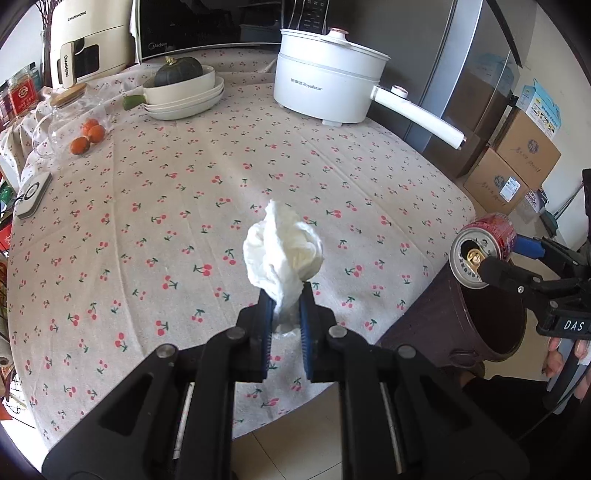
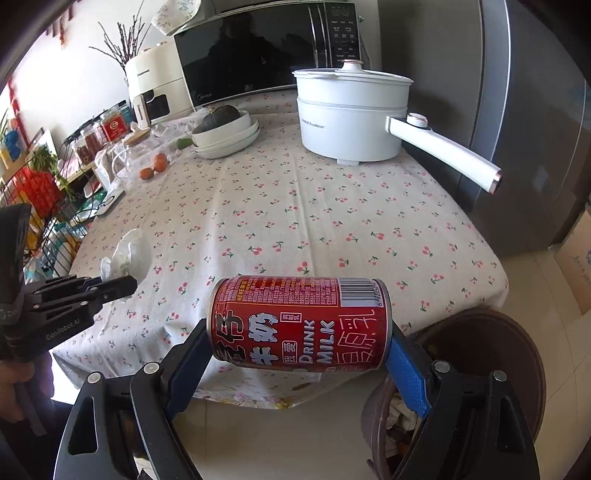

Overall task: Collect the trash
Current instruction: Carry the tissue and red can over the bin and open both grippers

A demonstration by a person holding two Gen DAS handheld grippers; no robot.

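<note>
Crumpled tissue (image 1: 282, 251) pinched in left tongs (image 1: 287, 295) above tabletop (image 1: 184, 184) edge | red can (image 2: 299, 323) clamped endwise in right tongs (image 2: 299, 339), beside bin (image 2: 517, 354) off tabletop corner

Table (image 1: 332, 177) draped in a cherry-print cloth, white electric pot (image 1: 328, 88) at the far right, stacked white dishes (image 1: 184, 99) holding a dark squash beside it, three oranges (image 1: 88, 134) and a glass jar (image 1: 74, 118) at the left, microwave (image 1: 207, 26) along the back

Bright daylight, sharp, fisheye-warped edges.
</note>
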